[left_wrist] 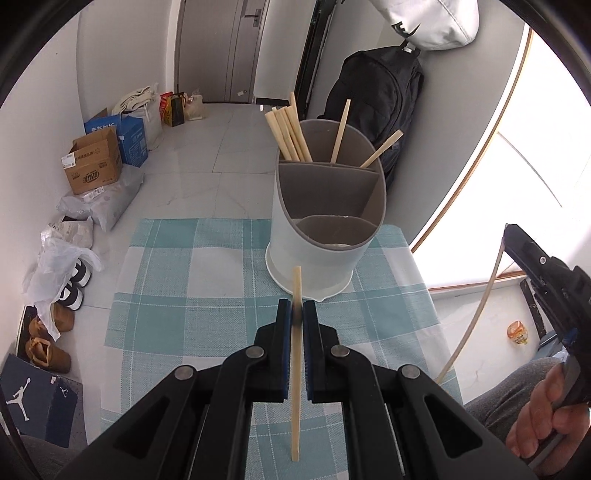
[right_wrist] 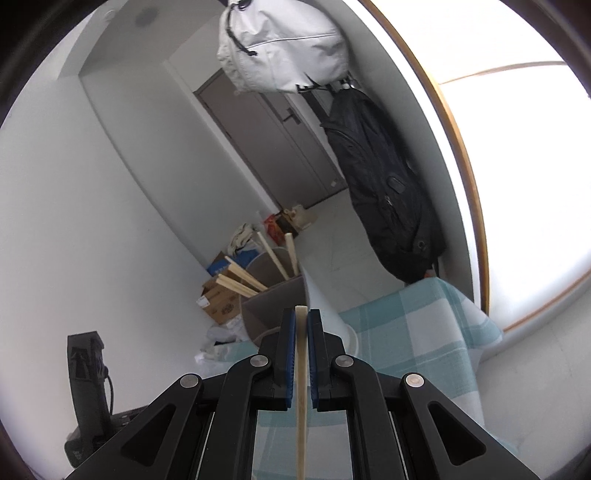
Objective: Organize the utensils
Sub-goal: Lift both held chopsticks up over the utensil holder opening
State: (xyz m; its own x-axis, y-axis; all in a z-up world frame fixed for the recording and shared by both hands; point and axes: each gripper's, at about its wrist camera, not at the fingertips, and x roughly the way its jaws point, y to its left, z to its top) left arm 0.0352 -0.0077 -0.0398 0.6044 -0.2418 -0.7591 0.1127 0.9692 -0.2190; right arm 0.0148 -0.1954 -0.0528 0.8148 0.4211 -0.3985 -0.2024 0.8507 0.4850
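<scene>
A teal-and-white checked woven cloth [left_wrist: 177, 317] covers the table. On it stands a pale grey oval plastic utensil holder [left_wrist: 314, 254] with darker taupe-grey insides, its far compartment holding pale tan wooden chopsticks [left_wrist: 288, 133]. On the far right hang a black fabric backpack [left_wrist: 376, 107] and a white bag [left_wrist: 432, 22].

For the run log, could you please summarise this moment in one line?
left gripper: shut on chopstick | right gripper: shut on second chopstick | utensil holder: chopsticks in rear compartment
</scene>
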